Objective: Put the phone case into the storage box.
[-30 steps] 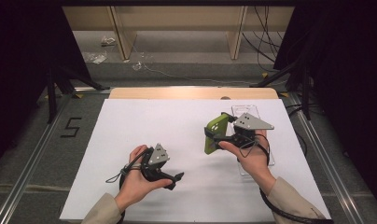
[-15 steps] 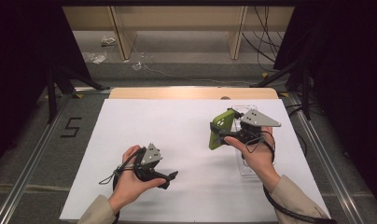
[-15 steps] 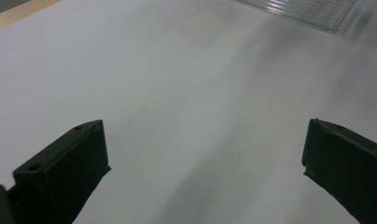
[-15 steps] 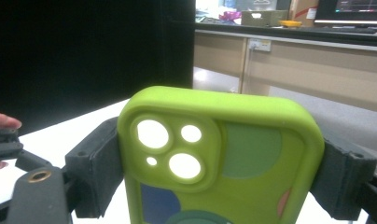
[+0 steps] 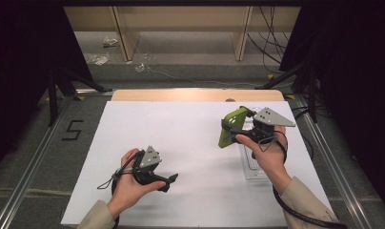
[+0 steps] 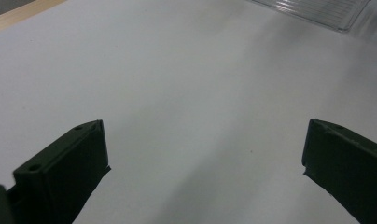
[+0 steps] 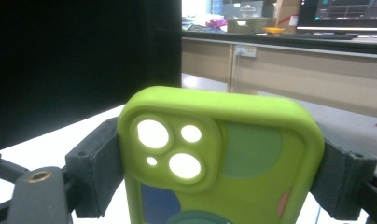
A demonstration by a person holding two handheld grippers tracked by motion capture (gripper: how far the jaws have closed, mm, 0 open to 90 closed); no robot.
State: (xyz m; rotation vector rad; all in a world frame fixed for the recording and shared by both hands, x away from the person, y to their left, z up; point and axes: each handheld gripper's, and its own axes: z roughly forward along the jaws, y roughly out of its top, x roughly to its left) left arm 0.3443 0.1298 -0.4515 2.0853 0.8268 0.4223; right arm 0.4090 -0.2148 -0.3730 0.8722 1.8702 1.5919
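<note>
A lime green phone case [image 5: 231, 126] with camera cutouts and coloured patches is held up off the table, clamped at its sides by my right gripper [image 5: 234, 125]. In the right gripper view the phone case [image 7: 224, 154] stands upright between the two black jaws. My left gripper [image 5: 170, 181] rests low on the white table sheet [image 5: 181, 133] at the front left, jaws wide apart. The left gripper view shows its fingers [image 6: 65, 172] spread over bare white sheet with nothing between them.
A clear plastic tray [image 5: 253, 162] lies on the sheet under my right hand; the clear plastic tray's edge [image 6: 317, 9] appears far off in the left gripper view. A wooden table edge [image 5: 195, 94] runs along the back. Metal rails flank the table, cables lie at the back right.
My right gripper has lifted the phone case a little and moved it right and away. My left hand has slid slightly toward the front left.
</note>
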